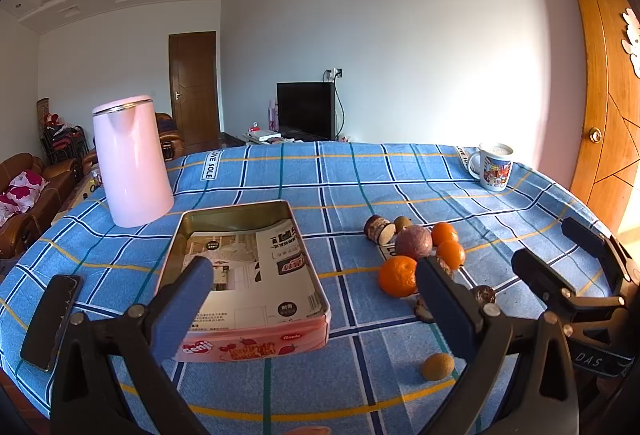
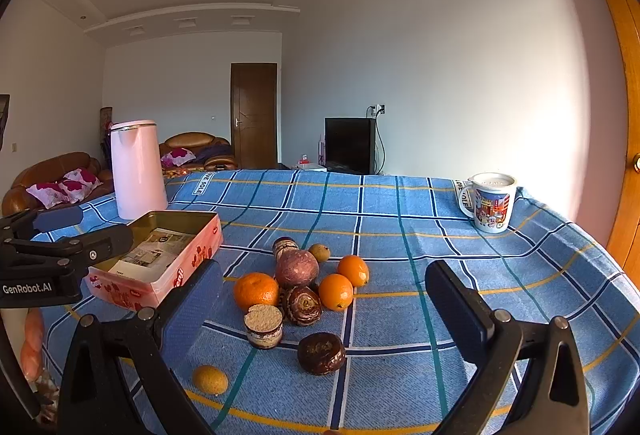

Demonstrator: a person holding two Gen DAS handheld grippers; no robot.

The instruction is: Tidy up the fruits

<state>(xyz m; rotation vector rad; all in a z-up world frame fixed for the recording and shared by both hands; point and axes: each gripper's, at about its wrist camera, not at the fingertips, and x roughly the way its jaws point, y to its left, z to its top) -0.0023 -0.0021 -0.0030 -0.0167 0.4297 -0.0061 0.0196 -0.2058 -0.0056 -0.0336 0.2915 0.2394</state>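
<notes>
Both grippers, left gripper [image 1: 316, 299] and right gripper [image 2: 324, 303], gape wide, empty; nothing picked yet: mandarin [image 2: 256, 291] ahead between right jaws, tin [image 1: 244, 275] awaits

In the left wrist view, the right finger of the left hand-held gripper [image 1: 316, 299] covers part of a small orange [image 1: 451, 254] and most of the dark pastries [image 1: 483, 294] at centre right, so their shapes cannot be made out. Its left finger hides the near left corner of the tin [image 1: 256, 345]. The phone [image 1: 50, 321] at lower left is partly behind the gripper frame. The print on the paper [image 1: 240, 259] in the tin is too small to read. In the right wrist view, the left gripper's frame hides the tin's far left corner [image 2: 132, 231].
</notes>
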